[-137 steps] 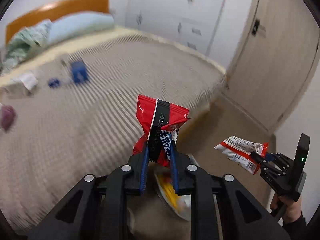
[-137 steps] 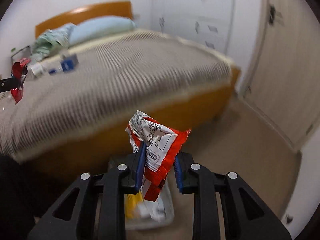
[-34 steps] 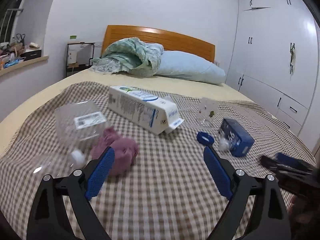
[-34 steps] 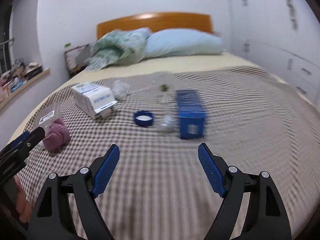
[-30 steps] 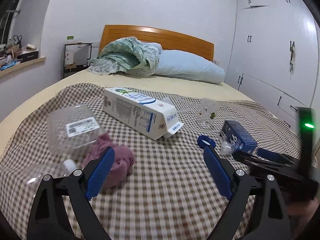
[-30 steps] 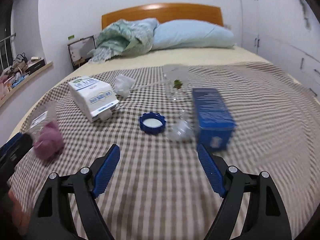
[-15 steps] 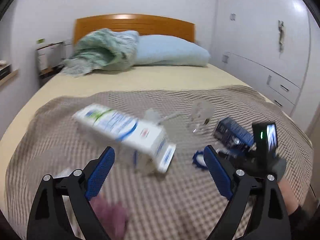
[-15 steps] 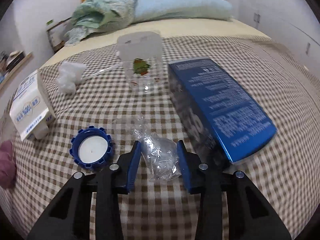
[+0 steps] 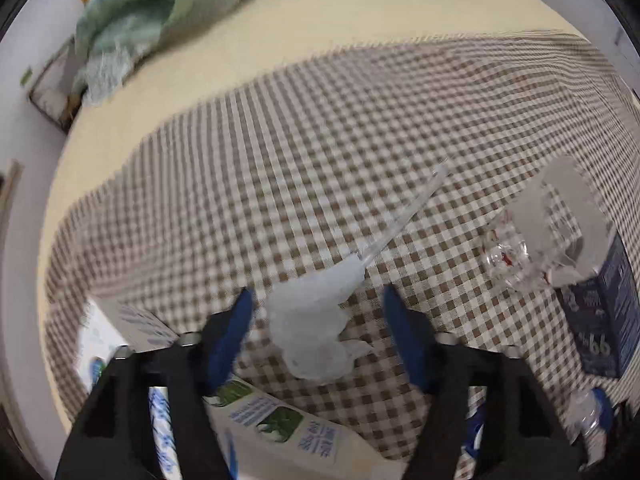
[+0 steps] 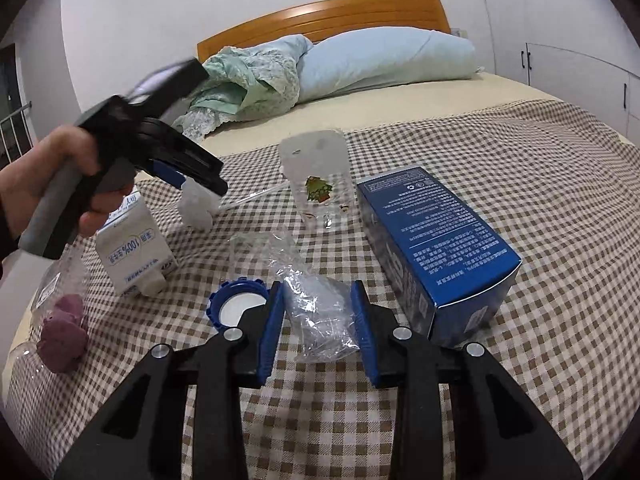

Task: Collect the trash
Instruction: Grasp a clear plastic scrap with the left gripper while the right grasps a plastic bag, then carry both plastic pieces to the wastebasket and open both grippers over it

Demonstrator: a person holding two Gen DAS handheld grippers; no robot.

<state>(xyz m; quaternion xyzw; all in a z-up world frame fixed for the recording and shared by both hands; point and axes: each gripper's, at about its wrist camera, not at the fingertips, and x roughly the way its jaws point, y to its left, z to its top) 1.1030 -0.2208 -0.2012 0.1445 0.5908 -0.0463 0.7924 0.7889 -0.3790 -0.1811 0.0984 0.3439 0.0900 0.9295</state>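
The crumpled clear plastic wrapper (image 10: pixel 320 312) is being clamped by the right gripper (image 10: pixel 318 330), while the left gripper (image 9: pixel 316 320), jaws just closing yet half-open, is being lowered around the white crumpled tissue wad (image 9: pixel 316 328); 2 pickups are judged underway.

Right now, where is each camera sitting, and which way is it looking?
Left wrist: rides the left gripper, looks steeply down at the crumpled white wrapper between its blue fingers, which have just been closing.
Right wrist: rides the right gripper, looks across the bed at the clear plastic wrap it pinches; a hand holding the left gripper shows too.
Both views share the white wrapper, milk carton and blue box.
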